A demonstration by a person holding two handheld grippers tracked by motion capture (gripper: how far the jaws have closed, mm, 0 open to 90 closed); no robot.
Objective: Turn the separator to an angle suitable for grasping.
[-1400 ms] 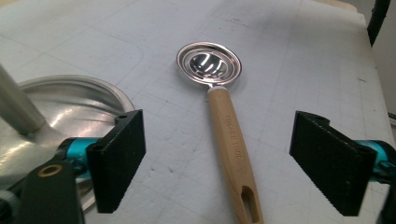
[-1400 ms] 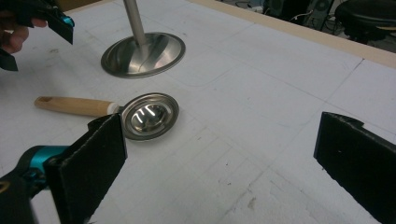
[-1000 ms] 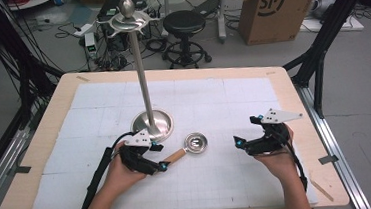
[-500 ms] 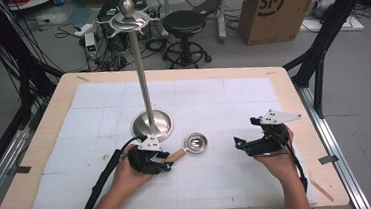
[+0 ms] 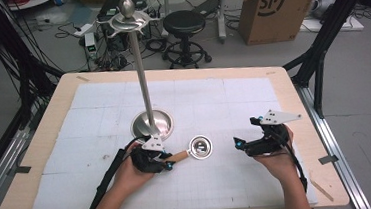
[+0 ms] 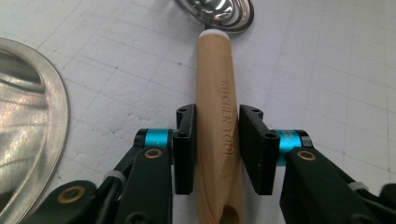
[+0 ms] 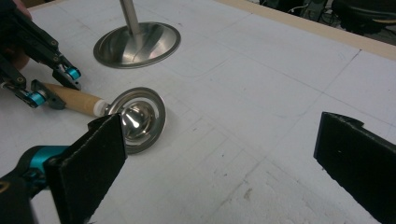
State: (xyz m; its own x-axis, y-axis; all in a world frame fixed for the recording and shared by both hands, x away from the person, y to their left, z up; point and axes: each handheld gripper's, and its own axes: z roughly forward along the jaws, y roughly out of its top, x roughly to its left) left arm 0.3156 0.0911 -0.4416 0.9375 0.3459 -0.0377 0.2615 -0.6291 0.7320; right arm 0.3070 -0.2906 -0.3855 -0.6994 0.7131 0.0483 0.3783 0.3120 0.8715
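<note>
Here, the desk (image 5: 293, 101) is covered with a white gridded mat, matte and faintly scuffed, edged in pale wood. Beyond the left tongs (image 5: 167, 162), just beside them, a tall polished steel stand (image 5: 141, 83) is seen, its round domed base mirror-bright and its thin pole topped with a ball and hooked arms.

The thing being worked is a small metal strainer (image 5: 200, 147) with a round ringed bowl and a smooth, cylindrical wooden handle (image 6: 218, 116) stamped with lettering. It lies flat on the mat, its bowl between the two tongs and its handle pointed into the left ones.

A second ago the left tongs were set wider, short of the handle's middle; they have just been closed, and the handle is now clamped between the flat black pads. The grasp is judged made, so lifting towards the stand's hooks would seem next.

The right tongs (image 7: 224, 154) are held wide apart, nothing between them, near the bowl's far side.
</note>
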